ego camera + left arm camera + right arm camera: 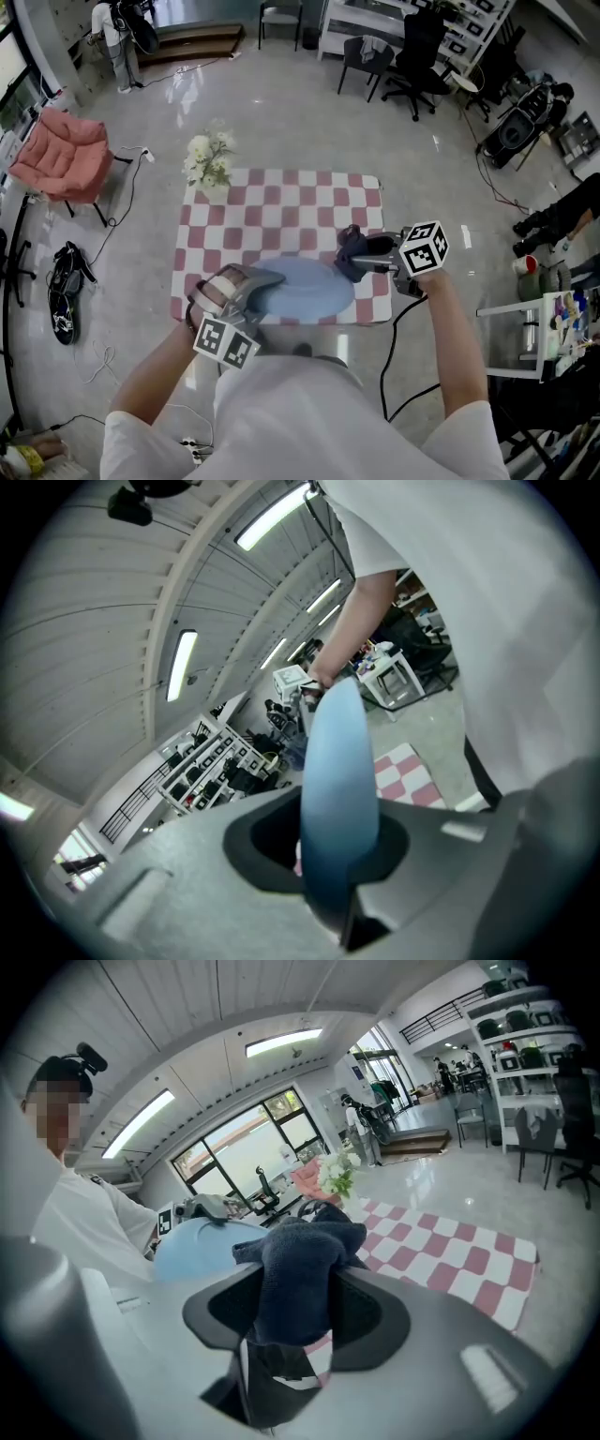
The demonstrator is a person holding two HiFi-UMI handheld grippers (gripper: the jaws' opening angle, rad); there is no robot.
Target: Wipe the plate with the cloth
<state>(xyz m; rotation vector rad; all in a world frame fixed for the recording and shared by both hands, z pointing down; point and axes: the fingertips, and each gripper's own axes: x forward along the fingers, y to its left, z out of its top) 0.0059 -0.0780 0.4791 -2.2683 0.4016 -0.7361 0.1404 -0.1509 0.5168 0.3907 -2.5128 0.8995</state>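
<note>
Plate (305, 289) over the near edge of the mat (281, 211), left gripper (270, 281) on its left rim, cloth (353, 246) in right gripper (356, 261) at its right, flowers (210, 161) at mat's far-left corner.

left tool (270, 279) clamped, right tool (364, 251) clamped

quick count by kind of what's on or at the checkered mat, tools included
plate: 1
cloth: 1
flower bunch: 1
tools: 2 (left tool, right tool)
total: 5
</note>
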